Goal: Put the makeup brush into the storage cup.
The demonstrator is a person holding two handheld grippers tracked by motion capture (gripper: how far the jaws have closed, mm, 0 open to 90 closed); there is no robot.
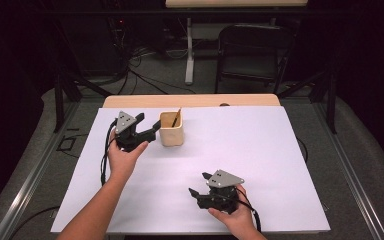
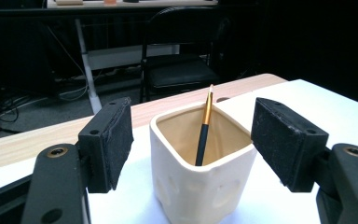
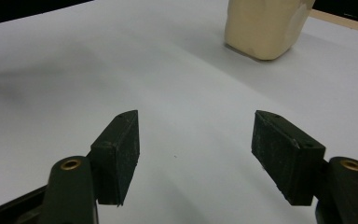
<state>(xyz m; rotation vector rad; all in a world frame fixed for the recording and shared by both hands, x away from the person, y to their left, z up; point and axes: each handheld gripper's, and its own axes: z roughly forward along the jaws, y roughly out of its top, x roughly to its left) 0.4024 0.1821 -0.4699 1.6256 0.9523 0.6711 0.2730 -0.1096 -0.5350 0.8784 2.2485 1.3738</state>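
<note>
One white sheet-covered wooden bench [image 1: 280,165] carries a cream square ceramic cup [image 1: 171,129] toward its far left. The left gripper [image 1: 151,131], released, straddles the cup without touching. The right gripper [image 1: 200,186], released and empty, sits well nearer than the cup. A black gold-banded brush [image 2: 203,130] leans inside the cup.

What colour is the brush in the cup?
Black handle with a gold band, clearest in the left gripper view: brush, cup.
</note>
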